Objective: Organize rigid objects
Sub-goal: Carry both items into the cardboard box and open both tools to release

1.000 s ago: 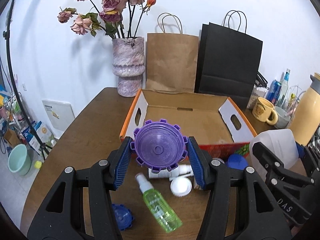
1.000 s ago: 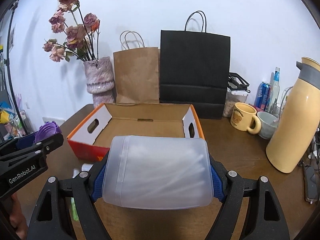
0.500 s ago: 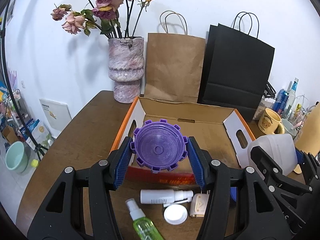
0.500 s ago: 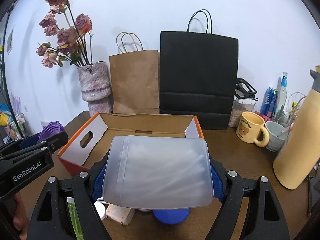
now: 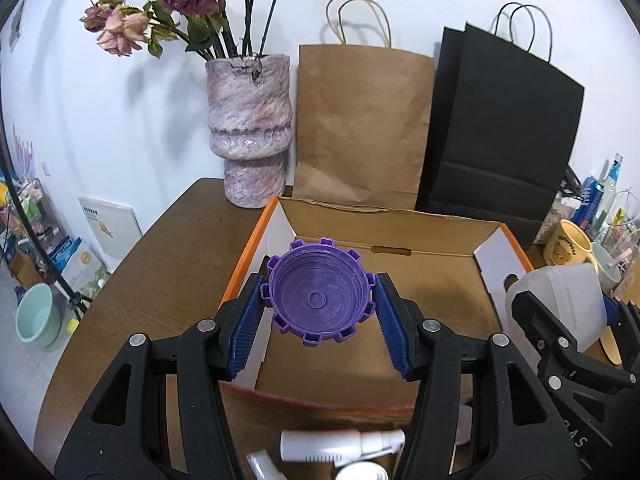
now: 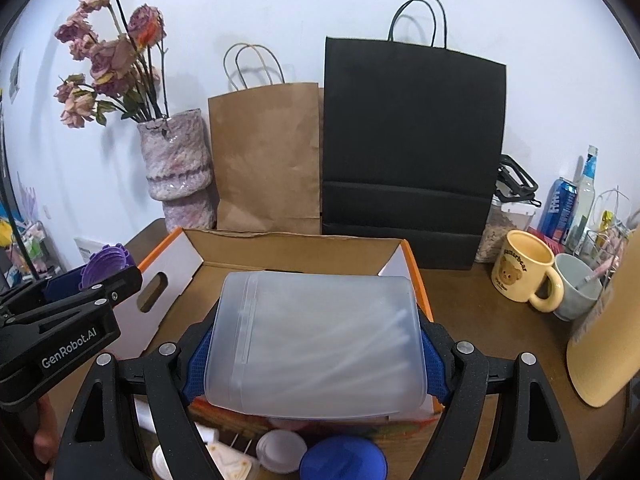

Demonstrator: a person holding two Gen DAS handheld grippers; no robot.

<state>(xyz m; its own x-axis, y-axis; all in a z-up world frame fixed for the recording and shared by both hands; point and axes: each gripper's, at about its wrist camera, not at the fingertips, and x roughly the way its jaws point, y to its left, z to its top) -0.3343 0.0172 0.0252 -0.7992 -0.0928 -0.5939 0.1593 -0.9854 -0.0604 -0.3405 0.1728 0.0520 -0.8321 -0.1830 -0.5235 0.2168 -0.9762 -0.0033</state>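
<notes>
Your wooden table (image 5: 160,264) fills the lower half of both views. The cardboard box (image 5: 400,280), open-topped with orange edges and white end walls with hand slots, sits at centre frame in each view; its floor appears bare where visible.

Behind the box, against the white wall, the black paper bag (image 6: 412,152) stands in the upper centre-right of the right wrist view, touching the brown paper bag (image 6: 268,160) on its left. The mottled pink vase (image 5: 250,128) with dried roses stands left of the brown bag.

Your right gripper (image 6: 314,352) is clamped on the translucent plastic container (image 6: 316,344). The blue pads press its two sides, and it is held above the box's near right portion.

Your left gripper (image 5: 320,320) is clamped on the purple notched lid (image 5: 318,296). The lid's hollow side faces the camera, and it is held over the box's near left corner, at centre frame of the left wrist view.

At the right edge of the right wrist view, the yellow bear mug (image 6: 524,268) stands just beside a pale grey cup (image 6: 578,284).

At the bottom of the frames, in front of the box's near wall, lie a blue round lid (image 6: 344,460), a white round cap (image 6: 282,450) just beside it, and a white spray bottle (image 5: 340,446) on its side.
</notes>
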